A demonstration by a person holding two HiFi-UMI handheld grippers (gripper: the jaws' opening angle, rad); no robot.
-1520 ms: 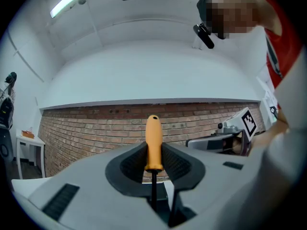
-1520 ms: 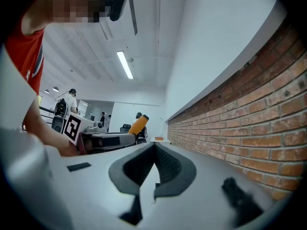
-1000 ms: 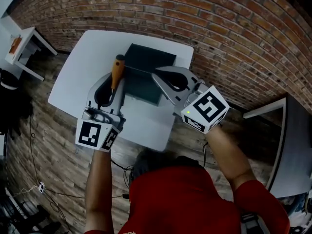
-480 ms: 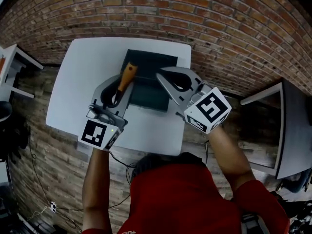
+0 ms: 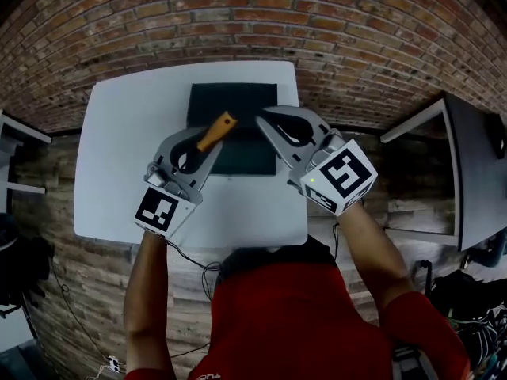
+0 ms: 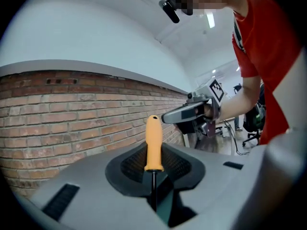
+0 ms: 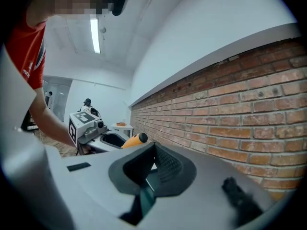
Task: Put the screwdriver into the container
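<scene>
Nearest, the left gripper (image 5: 198, 150) has its fingers clamped on the black shaft of the screwdriver (image 5: 216, 131), just below the orange handle, which juts free toward 1 o'clock. Gripping the thin shaft probably leaves the bulky handle clear to go in first. The tool hangs in the air above the near-left part of the container (image 5: 238, 101) and is not yet lying inside.

At 3 o'clock from it, the right gripper (image 5: 265, 123) hovers over the container's right side. Its fingers are pressed together on nothing. It looks to be on standby, perhaps ready to steady the box.

The container is dark green, rectangular and shallow. It sits toward the far edge of the table (image 5: 119, 149), at 12 o'clock from the person, where both arms reach it easily. The table top is plain white.

Beyond it rises a red brick wall (image 5: 238, 22). Plank flooring (image 5: 40, 180) shows at 9 o'clock, and a second, dark-topped table (image 5: 475, 172) stands well apart at 3 o'clock.
</scene>
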